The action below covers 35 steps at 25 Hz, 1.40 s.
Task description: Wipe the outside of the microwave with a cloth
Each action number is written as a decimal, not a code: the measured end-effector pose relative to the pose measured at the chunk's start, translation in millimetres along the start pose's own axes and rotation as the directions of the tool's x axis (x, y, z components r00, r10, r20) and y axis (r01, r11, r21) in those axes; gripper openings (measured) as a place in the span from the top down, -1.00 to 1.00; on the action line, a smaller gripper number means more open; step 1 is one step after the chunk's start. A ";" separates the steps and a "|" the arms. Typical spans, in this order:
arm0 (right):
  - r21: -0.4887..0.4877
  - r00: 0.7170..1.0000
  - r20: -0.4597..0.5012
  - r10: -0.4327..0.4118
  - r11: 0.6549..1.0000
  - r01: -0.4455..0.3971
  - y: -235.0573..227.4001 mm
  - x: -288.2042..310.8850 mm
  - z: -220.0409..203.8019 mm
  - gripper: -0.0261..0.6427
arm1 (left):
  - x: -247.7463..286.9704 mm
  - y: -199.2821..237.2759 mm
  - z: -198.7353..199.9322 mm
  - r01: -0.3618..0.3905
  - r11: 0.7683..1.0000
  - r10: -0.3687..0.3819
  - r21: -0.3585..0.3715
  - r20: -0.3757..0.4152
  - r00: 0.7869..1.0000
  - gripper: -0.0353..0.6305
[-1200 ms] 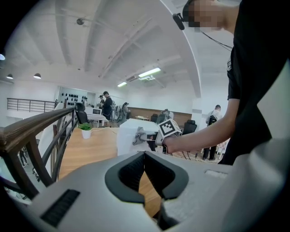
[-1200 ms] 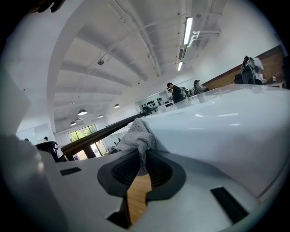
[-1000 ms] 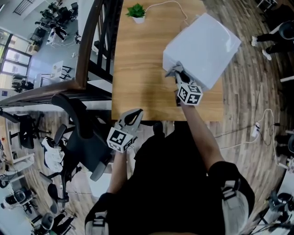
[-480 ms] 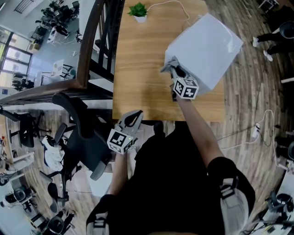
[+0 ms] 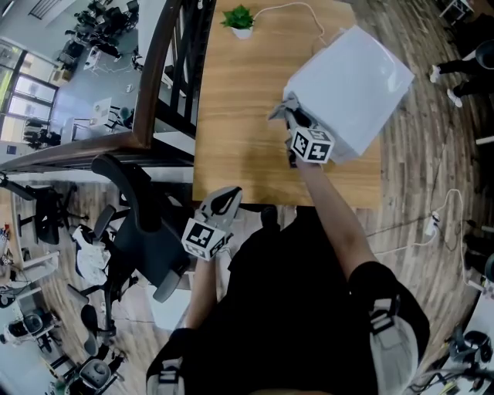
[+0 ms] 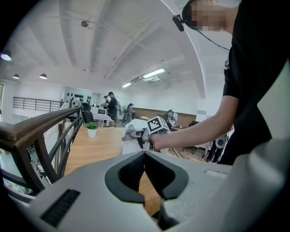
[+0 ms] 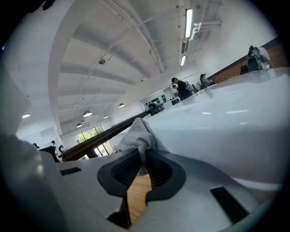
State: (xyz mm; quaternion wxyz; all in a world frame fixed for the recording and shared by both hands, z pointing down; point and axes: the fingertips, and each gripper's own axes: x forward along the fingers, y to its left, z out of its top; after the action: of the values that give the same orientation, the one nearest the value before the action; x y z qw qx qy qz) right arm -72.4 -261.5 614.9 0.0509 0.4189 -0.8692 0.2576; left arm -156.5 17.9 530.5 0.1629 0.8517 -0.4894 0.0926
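A white microwave [image 5: 347,85] stands on the right half of a wooden table [image 5: 239,116]; its white side fills the right gripper view [image 7: 226,127]. My right gripper [image 5: 292,116] is shut on a grey cloth [image 5: 284,106], bunched against the microwave's near left corner. The cloth [image 7: 138,138] rises from between the closed jaws beside the white wall. My left gripper [image 5: 224,199] hangs off the table's near edge, shut with nothing in it. From the left gripper view, the right gripper [image 6: 136,133] and cloth [image 6: 130,128] show ahead at the microwave.
A small potted plant [image 5: 240,18] sits at the table's far edge with a white cable [image 5: 297,9] running to the microwave. A dark wooden railing [image 5: 154,77] runs along the table's left. A black office chair [image 5: 143,231] stands near left.
The right gripper and cloth slid a little farther along the microwave's left corner, away from me, mostly over the first half second. The left gripper stayed put.
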 end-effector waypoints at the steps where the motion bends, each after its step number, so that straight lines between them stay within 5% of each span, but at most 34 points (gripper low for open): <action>1: 0.001 1.000 -0.002 0.007 1.000 -0.007 1.1 1.3 0.2 0.81 | -0.1 -0.3 -0.1 0.000 1.000 0.000 -0.003 0.001 1.000 0.89; 12: 0.026 0.999 -0.017 0.047 0.999 -0.046 4.8 9.2 -7.1 0.81 | 2.9 1.9 -2.6 -0.003 1.000 0.003 -0.011 0.000 1.000 0.89; 19: 0.177 0.998 -0.063 -0.006 0.984 0.017 -20.4 9.8 -37.2 0.81 | 2.9 1.3 -2.9 0.002 1.000 -0.002 -0.011 -0.007 1.000 0.89; 35: 0.242 0.996 -0.088 -0.017 0.970 0.038 -24.9 28.9 -50.3 0.81 | -2.4 8.8 -8.3 -0.031 0.999 0.031 -0.024 -0.026 0.999 0.89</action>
State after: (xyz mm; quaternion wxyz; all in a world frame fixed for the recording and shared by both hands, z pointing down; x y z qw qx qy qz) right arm -78.6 -269.9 677.1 0.0399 0.4227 -0.8222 0.3791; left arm -165.3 18.7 539.1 0.1782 0.8406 -0.5016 0.1000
